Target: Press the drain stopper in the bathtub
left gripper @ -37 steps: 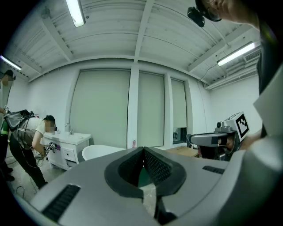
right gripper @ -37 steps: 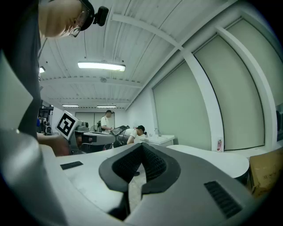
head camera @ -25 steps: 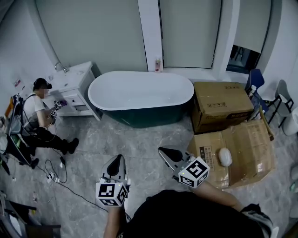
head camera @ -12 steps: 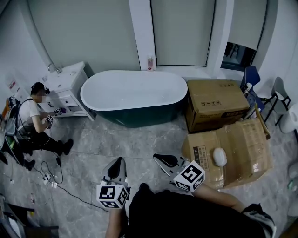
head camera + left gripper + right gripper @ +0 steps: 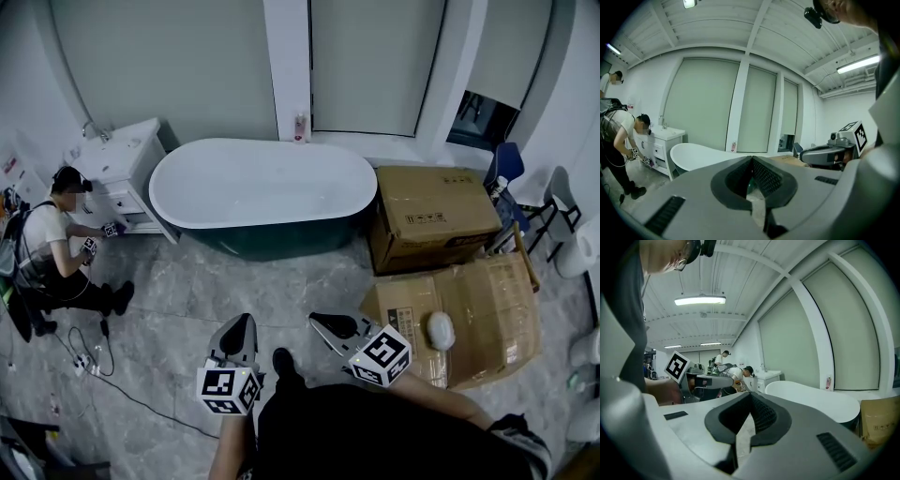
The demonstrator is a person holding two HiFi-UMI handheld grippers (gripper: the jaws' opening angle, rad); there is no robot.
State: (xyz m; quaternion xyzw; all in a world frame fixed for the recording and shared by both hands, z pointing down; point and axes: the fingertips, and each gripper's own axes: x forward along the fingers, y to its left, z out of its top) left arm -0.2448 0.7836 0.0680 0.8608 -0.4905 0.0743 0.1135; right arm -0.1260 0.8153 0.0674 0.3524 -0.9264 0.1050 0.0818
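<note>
Standing off: the person held both grippers low in front of the body, well apart from the bathtub (image 5: 262,192), with tiled floor between.
Left gripper (image 5: 238,328): jaws together at the tips, nothing between them.
Right gripper (image 5: 330,324): jaws likewise closed on nothing, aimed toward the tub.
Bathtub: freestanding, white inside and dark outside, set between a vanity cabinet (image 5: 127,164) and a cardboard box (image 5: 436,211).
Drain stopper: presumably low in the tub's basin, but no view showed it.
Handling: probably a small rigid push-click cap, smooth and perhaps slippery — not a thing to grip. It would best be pushed straight down on the centre of its top with closed jaw tips, since off-centre pressure could skid off.
Progress: seemingly barely begun — the walk up and the reach over the rim were not yet done.
Bystander: a crouching person (image 5: 56,248) worked at the vanity, off to the side.
</note>
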